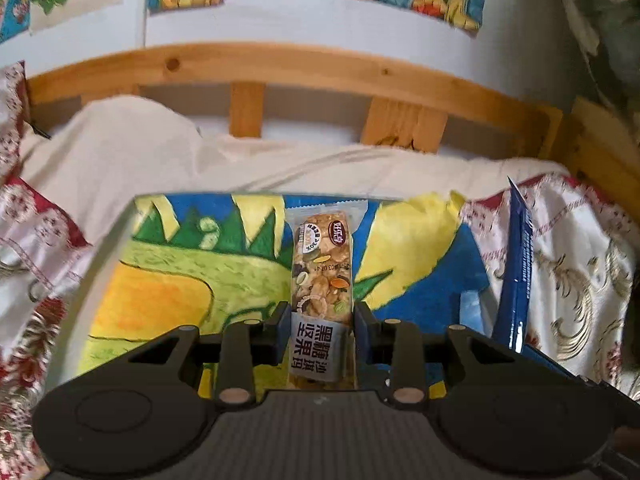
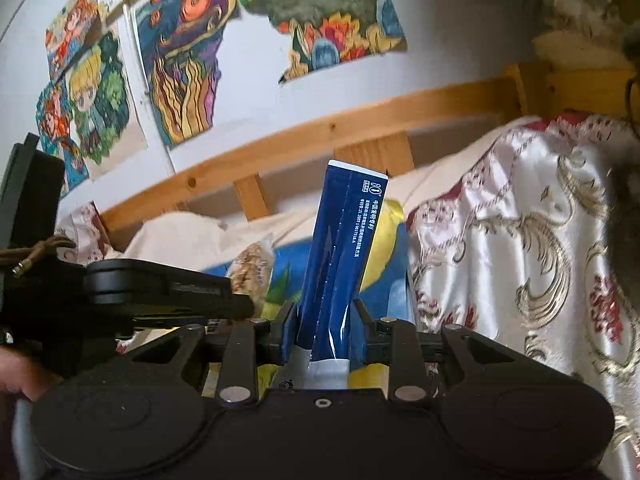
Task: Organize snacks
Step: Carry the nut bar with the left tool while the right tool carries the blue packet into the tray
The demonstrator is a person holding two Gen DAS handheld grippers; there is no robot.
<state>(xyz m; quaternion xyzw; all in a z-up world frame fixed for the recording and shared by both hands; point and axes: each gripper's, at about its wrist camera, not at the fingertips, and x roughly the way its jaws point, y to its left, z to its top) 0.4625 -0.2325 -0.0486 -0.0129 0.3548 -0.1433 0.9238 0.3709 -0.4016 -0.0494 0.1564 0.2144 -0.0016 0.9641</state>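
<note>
My left gripper [image 1: 322, 320] is shut on a nut brittle snack bar [image 1: 322, 268] in a clear wrapper with a grey label, held pointing forward over a colourful painted board [image 1: 160, 280]. My right gripper [image 2: 326, 320] is shut on a dark blue snack packet [image 2: 344, 248] that stands upright between its fingers. The blue packet also shows at the right of the left wrist view [image 1: 516, 264]. The snack bar [image 2: 252, 268] and the left gripper body [image 2: 160, 288] show at the left of the right wrist view.
The painted board lies on a bed with a cream sheet [image 1: 140, 152] and a red-and-gold patterned quilt [image 2: 520, 240]. A wooden bed rail [image 1: 280, 68] runs behind, below a white wall with coloured drawings [image 2: 180, 60].
</note>
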